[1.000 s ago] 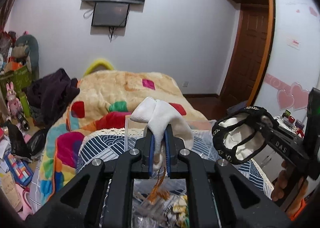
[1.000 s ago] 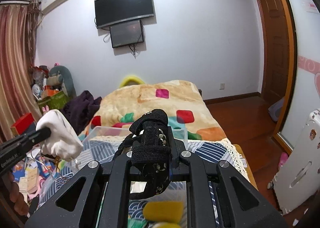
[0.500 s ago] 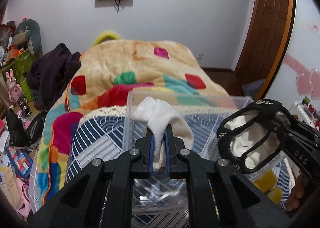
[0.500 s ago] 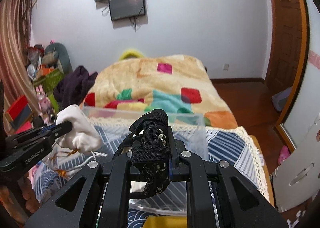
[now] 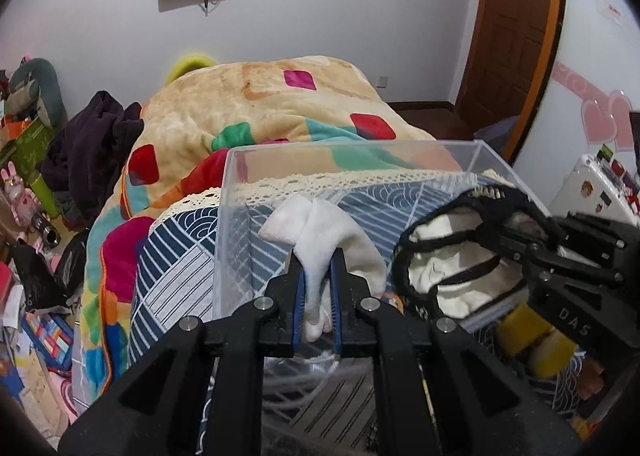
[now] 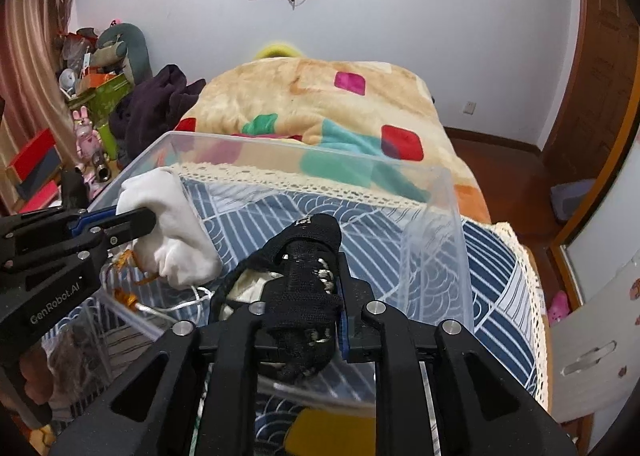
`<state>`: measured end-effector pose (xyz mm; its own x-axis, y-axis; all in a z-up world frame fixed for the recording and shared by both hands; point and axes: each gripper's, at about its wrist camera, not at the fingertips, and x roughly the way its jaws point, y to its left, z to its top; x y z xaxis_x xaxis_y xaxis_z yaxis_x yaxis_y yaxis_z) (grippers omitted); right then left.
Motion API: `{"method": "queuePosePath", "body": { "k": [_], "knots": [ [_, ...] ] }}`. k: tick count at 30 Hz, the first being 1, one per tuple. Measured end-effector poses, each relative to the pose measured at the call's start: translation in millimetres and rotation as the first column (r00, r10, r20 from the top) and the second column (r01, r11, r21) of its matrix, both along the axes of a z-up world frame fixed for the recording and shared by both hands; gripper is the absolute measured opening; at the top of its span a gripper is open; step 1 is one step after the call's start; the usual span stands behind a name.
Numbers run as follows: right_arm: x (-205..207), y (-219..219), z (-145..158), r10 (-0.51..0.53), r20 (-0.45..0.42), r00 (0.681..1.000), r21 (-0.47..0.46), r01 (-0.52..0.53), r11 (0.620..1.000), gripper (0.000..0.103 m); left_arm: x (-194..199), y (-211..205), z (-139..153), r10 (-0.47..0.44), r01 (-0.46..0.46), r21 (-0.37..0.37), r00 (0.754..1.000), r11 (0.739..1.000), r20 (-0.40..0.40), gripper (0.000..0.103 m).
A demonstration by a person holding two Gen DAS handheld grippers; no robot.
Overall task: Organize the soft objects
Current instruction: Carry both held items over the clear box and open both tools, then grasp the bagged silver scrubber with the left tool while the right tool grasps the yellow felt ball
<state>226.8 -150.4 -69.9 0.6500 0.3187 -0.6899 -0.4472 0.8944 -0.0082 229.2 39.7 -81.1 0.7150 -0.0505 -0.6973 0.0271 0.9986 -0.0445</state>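
My left gripper (image 5: 316,292) is shut on a white sock (image 5: 320,232) and holds it over the near left part of a clear plastic bin (image 5: 352,147). My right gripper (image 6: 308,288) is shut on a black-and-cream strappy cloth piece (image 6: 304,256), held over the bin (image 6: 436,191) to the right of the sock (image 6: 168,223). In the left wrist view the cloth piece (image 5: 452,256) hangs from the right gripper (image 5: 516,244). In the right wrist view the left gripper (image 6: 132,221) is at the left.
The bin stands on a blue patterned cloth with lace edge (image 5: 176,256). White cords with orange ends (image 6: 132,296) lie in a compartment at the near left. Yellow objects (image 5: 528,336) lie at the near right. A colourful blanket (image 5: 260,103) covers the bed behind. Clutter lies on the floor at the left (image 5: 36,296).
Both grippers have tilted down and moved forward over the clear bin, still holding the sock and the cloth piece. The bin now fills the middle of both views.
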Motion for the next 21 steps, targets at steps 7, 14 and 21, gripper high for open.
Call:
{"method": "queuePosePath", "body": {
  "k": [7,14,21],
  "knots": [
    [-16,-8,7,0.005,0.03,1.0,0.025,-0.005,1.0,0.057,-26,1,7,-0.017,0.017,-0.021,1.0,1.0,0.026,0.027],
    [-34,-21,22,0.005,0.078,0.997,0.07,-0.01,0.997,0.066,-64,3,31,-0.003,0.004,-0.01,0.992,1.0,0.129,0.062],
    [-59,-43,33,-0.048,0.173,0.984,0.131,0.025,0.991,0.088,-97,9,36,0.02,-0.022,0.006,0.984,1.0,0.178,0.093]
  ]
}}
